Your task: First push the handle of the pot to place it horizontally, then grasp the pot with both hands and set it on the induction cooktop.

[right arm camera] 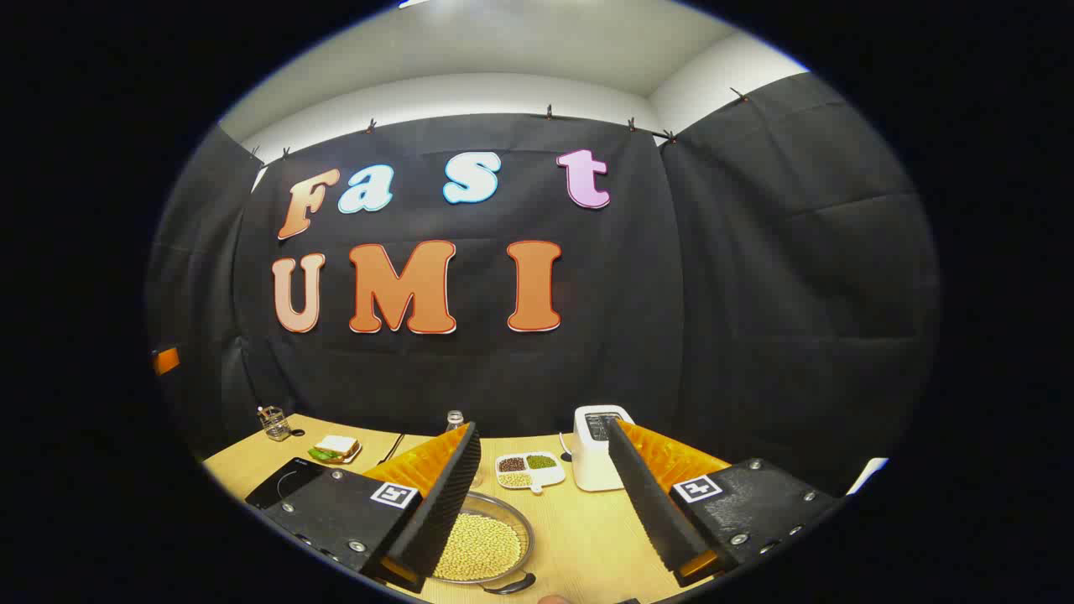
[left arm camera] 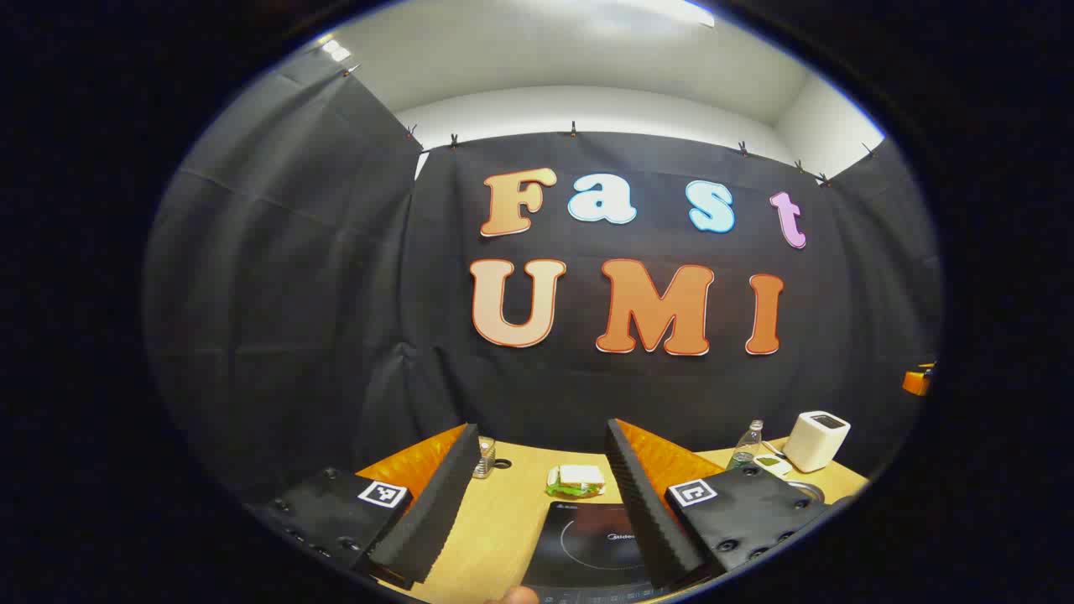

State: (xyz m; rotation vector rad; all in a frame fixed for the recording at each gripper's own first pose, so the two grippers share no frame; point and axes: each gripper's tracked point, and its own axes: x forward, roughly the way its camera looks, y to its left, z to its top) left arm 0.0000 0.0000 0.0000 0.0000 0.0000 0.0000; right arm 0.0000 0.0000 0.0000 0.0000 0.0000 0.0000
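- Clearly, our left gripper hangs above the table with its jaws spread wide and nothing between them; in the left gripper view the induction cooktop lies just under it at the near edge.
- Our right gripper is likewise wide open and holds nothing; in the right gripper view the pot, full of pale beans, sits at the near edge of the table, partly behind the gripper's left finger, with its dark handle showing at the very bottom.
- We judge the handle push is not yet begun. Both grippers ride high and look at the booth wall more than at the table, so we could come down blind and strike the rim instead of the handle.
- A hard or off-centre push could spin the whole pot, slide it off the near edge, or slosh beans out.
- Farther back, the divided dish of beans and the toaster stand near the pot; a wide swing could knock them.
- Lifting with uneven grips could tip the pot and spill it on the way to the cooktop.
- The sandwich plate sits just behind the cooktop, so overshooting the set-down risks hitting it.
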